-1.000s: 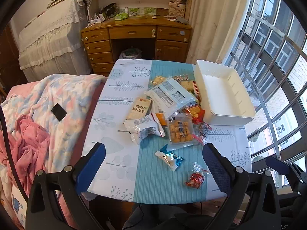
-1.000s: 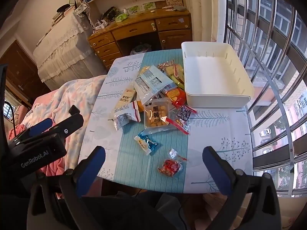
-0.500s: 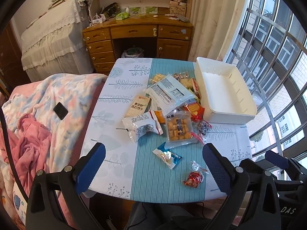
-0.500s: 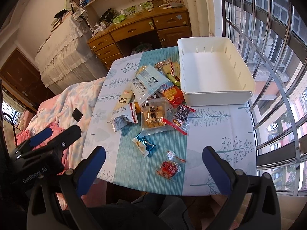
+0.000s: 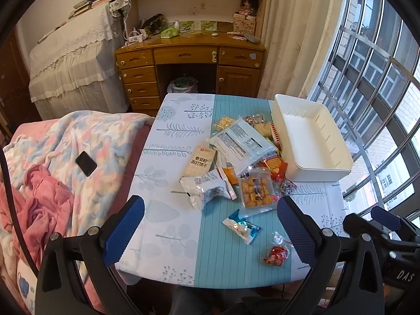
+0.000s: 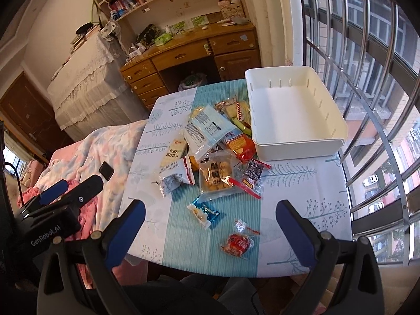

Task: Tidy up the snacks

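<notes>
A heap of snack packets (image 5: 241, 155) (image 6: 210, 144) lies mid-table beside an empty white bin (image 5: 312, 141) (image 6: 294, 110) at the right. Nearer the front edge lie a blue wrapped snack (image 5: 241, 227) (image 6: 203, 214) and a small red packet (image 5: 275, 254) (image 6: 237, 244). A clear bag of biscuits (image 5: 256, 190) (image 6: 216, 174) and a white pouch (image 5: 207, 189) (image 6: 174, 176) rest at the heap's near side. My left gripper (image 5: 210, 233) hovers open above the front edge, holding nothing. My right gripper (image 6: 210, 233) is open too, above the front edge.
The table (image 5: 170, 210) wears a blue and white leaf-print cloth. A bed with a pink and blue blanket (image 5: 65, 157) and a black phone (image 5: 86, 163) adjoins its left side. A wooden desk (image 5: 189, 63) stands behind, a barred window (image 5: 380, 78) at the right.
Both grippers have drawn back and risen a little, so the table looks smaller and more of the room shows. The snacks and the bin lie unmoved.
</notes>
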`<control>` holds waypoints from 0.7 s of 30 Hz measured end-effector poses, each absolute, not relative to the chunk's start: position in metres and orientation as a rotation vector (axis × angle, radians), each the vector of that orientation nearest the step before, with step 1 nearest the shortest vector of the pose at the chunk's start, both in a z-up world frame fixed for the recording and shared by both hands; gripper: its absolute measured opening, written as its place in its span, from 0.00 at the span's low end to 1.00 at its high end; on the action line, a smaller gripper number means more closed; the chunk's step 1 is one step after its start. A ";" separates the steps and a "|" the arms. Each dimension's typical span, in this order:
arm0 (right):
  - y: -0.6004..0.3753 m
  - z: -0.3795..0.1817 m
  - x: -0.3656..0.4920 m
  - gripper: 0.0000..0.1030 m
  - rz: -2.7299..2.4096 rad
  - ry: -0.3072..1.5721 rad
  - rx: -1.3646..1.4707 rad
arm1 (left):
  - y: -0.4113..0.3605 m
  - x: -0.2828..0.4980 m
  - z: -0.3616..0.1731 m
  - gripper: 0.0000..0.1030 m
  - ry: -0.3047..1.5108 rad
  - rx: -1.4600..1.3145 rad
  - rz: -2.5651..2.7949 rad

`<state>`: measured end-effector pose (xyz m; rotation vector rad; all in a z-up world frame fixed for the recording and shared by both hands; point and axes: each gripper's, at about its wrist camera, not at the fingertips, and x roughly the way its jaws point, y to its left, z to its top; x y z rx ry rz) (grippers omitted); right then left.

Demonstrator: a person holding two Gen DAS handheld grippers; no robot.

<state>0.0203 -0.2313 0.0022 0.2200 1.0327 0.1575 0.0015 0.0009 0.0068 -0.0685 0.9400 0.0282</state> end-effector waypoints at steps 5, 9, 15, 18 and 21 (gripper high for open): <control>-0.214 0.006 0.016 0.97 0.057 1.007 0.246 | 0.029 0.009 0.005 0.98 0.958 -0.053 -0.036; -0.201 0.005 0.012 0.97 -0.029 0.993 0.283 | 0.052 0.017 -0.001 0.98 0.978 -0.042 -0.105; -0.181 -0.002 0.000 0.97 -0.142 0.987 0.357 | 0.078 0.029 -0.012 0.98 1.008 0.004 -0.225; -0.177 -0.010 -0.008 0.97 -0.198 1.002 0.423 | 0.085 0.035 -0.017 0.98 1.015 0.029 -0.275; -0.176 -0.017 -0.017 0.97 -0.251 1.022 0.482 | 0.086 0.042 -0.024 0.98 1.031 0.053 -0.336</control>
